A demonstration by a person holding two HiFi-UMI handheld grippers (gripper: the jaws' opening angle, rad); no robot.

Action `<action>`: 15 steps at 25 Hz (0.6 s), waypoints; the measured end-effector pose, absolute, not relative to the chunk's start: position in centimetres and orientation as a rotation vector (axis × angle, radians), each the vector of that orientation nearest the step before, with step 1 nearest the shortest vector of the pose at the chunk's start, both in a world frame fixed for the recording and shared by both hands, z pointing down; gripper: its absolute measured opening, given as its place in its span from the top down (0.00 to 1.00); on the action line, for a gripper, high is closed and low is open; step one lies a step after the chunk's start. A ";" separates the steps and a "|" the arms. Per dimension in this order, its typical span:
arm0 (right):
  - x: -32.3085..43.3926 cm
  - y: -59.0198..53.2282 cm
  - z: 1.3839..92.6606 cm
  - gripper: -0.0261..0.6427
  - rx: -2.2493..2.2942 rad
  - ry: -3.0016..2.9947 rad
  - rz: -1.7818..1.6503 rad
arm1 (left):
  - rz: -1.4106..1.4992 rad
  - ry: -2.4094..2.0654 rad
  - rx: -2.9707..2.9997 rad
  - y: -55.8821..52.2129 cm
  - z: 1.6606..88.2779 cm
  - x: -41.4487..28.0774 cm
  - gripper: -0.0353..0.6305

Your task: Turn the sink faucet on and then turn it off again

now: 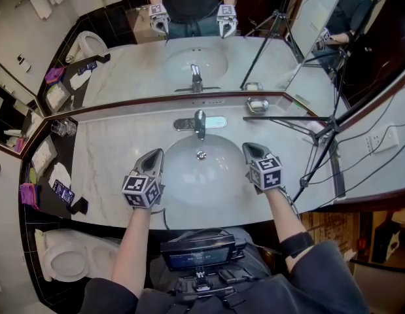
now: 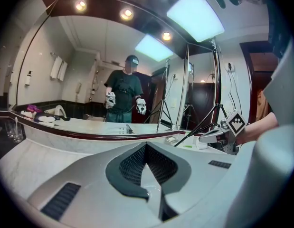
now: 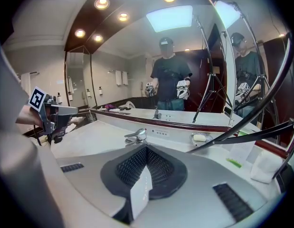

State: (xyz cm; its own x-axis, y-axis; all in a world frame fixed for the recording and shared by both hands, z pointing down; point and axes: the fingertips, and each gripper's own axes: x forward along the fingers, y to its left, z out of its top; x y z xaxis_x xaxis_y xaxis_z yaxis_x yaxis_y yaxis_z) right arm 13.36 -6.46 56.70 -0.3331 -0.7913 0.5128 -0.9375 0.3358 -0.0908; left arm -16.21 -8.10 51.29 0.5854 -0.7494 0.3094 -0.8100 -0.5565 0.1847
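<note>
My left fingers [image 2: 130,167] are pressed together with nothing between them, and my right fingers [image 3: 132,167] are closed and empty too. Each pair hangs over the front rim of the sink [image 1: 189,178], one at either side, touching nothing. The faucet [image 1: 199,124] stands at the middle of the tabletop's [image 1: 114,169] back edge, well apart from both, and I see no water falling from it. I judge it off, though I cannot tell whether both turns are still ahead or already done.
</note>
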 end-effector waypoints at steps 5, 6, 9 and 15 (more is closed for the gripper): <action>13.2 -6.6 57.0 0.93 1.516 -2.247 0.541 | 0.290 -1.308 2.538 -8.0 51.2 -16.5 0.95; 13.1 -6.6 57.1 0.93 1.513 -2.247 0.546 | 0.312 -1.321 2.552 -8.0 51.3 -16.5 0.95; 13.0 -6.5 57.5 0.93 1.498 -2.247 0.561 | 0.406 -1.343 2.615 -7.9 51.8 -16.2 0.95; 12.5 -6.1 58.1 0.93 1.469 -2.229 0.545 | 0.616 -1.303 2.810 -8.7 52.6 -13.9 0.76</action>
State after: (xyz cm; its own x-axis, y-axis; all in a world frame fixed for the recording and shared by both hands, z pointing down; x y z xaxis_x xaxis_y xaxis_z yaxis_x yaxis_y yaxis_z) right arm 12.54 -6.10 58.12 -0.3580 -0.7635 0.5375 -0.9254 0.3670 -0.0950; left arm -13.93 -8.72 52.64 0.5834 -0.7375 0.3401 -0.7310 -0.6594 -0.1758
